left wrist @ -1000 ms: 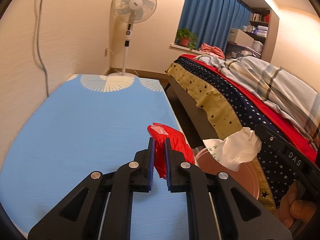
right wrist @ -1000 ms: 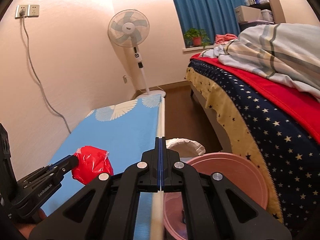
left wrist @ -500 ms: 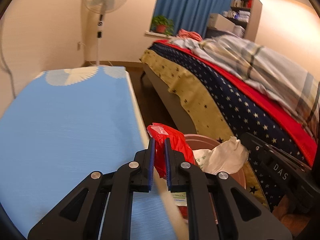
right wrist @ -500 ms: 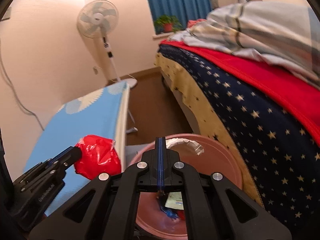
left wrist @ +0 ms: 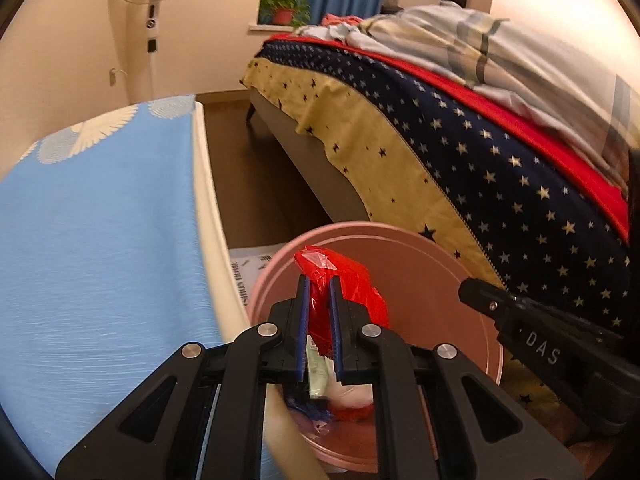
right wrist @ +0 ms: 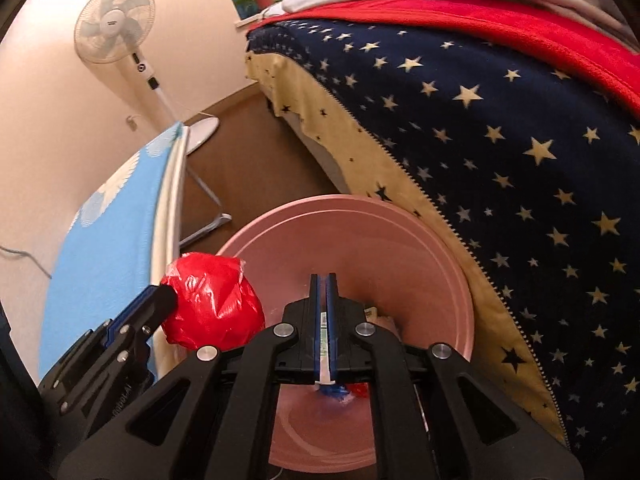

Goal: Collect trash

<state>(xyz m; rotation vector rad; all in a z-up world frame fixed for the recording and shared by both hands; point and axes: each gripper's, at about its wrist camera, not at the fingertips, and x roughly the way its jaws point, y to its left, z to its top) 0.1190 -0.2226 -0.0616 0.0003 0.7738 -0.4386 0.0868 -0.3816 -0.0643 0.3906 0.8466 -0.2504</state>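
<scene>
My left gripper (left wrist: 319, 282) is shut on a crumpled red plastic bag (left wrist: 352, 284) and holds it over the left rim of a pink round trash bin (left wrist: 448, 280). The bag (right wrist: 212, 300) and the left gripper also show at the left in the right wrist view. My right gripper (right wrist: 323, 280) hangs over the bin (right wrist: 360, 232) with its jaws a narrow gap apart and nothing between them. Trash lies in the bin's bottom: a white tissue wad (left wrist: 352, 394), a wrapper, blue and red scraps (right wrist: 340, 392).
A table with a blue cloth (left wrist: 100, 240) stands left of the bin. A bed with a starry navy and yellow cover (left wrist: 460, 152) is close on the right. A standing fan (right wrist: 116, 32) is at the far wall. Brown floor (left wrist: 248, 176) runs between table and bed.
Both grippers moved right from above the table to over the bin. The white tissue that the right gripper held has dropped into the bin. The left still holds the red bag.
</scene>
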